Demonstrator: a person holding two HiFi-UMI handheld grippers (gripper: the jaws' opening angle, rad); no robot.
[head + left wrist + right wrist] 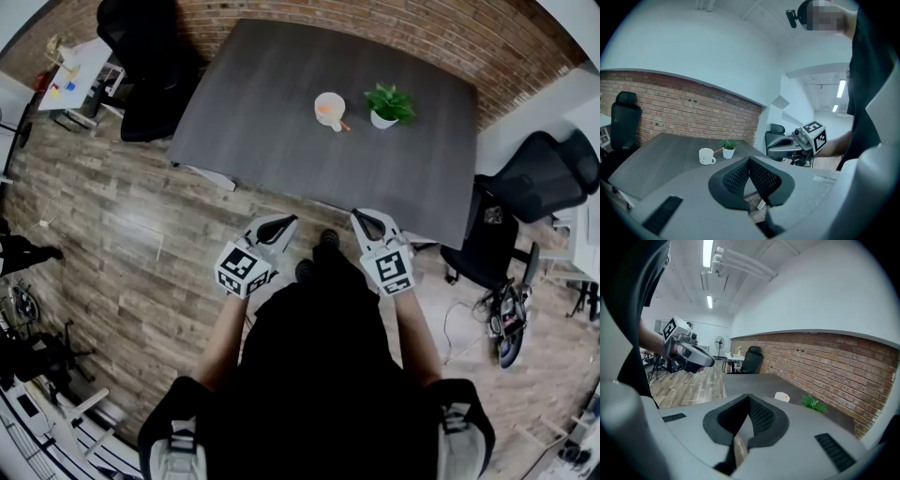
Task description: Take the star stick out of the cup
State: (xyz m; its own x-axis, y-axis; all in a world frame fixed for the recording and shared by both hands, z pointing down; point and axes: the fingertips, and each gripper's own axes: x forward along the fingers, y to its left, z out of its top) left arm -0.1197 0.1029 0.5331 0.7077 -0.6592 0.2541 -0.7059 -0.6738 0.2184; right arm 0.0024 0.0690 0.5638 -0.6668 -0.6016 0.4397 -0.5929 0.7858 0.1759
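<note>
Your left tongs (277,228) and right tongs (369,223) are pinched shut on nothing, likely because the reach has not begun; the star stick (342,123) stands in the cup (328,108), leaning toward the plant (388,104) beside it, far across the counter (272,112); only the left gripper view shows its orange shaft side-on.

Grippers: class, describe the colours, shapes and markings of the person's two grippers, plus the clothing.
The left gripper and right gripper match: pale grey shells, black mesh-textured pads, and a cube of black-and-white square markers behind. The person wears a black top, forearms unsleeved.
</note>
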